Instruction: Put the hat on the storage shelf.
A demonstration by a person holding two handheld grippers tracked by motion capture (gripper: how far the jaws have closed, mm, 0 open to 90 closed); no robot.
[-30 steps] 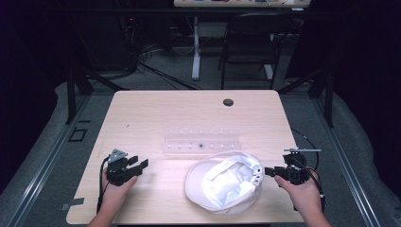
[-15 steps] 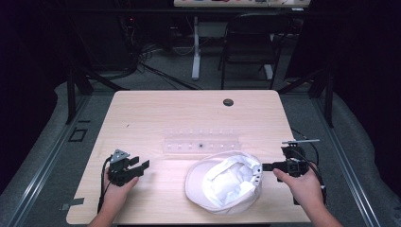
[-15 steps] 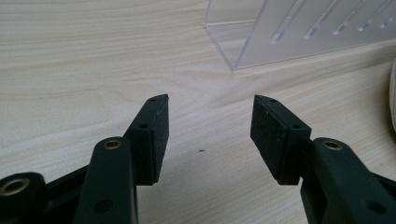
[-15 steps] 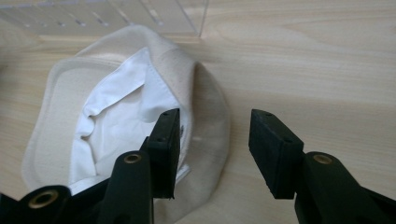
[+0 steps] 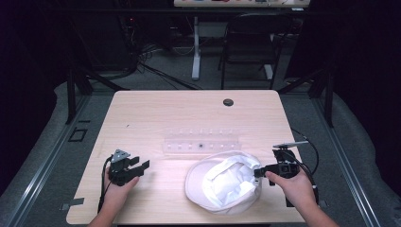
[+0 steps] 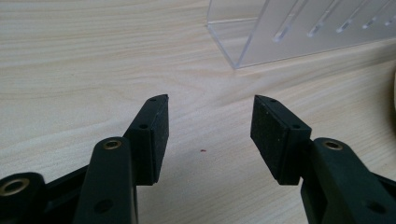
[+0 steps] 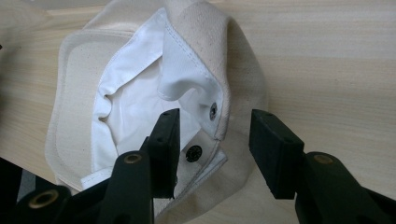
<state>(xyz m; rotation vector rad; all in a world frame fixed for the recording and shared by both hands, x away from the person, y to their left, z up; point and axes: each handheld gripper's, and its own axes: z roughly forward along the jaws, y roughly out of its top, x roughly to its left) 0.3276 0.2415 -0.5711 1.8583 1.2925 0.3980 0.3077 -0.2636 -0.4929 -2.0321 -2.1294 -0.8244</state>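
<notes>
A: The right gripper point(image 7: 212, 140) has its jaws apart, straddling the back edge of the cap point(image 5: 222, 182), which lies upside down at the near side of the table point(image 5: 156, 113). Nothing is pinched yet.

B: And the left gripper point(image 6: 210, 126)?

A: Jaws apart over bare wood, near a clear plastic rack point(image 6: 299, 28).

B: How will the cap handle?

A: Probably light and floppy. I'd pinch the doubled band by the snap point(image 7: 213, 111); the thin lining point(image 7: 130, 102) would likely slide and bunch.

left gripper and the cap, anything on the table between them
Nothing: in the high view, bare table separates the left gripper from the cap. The clear rack sits farther back.
</notes>
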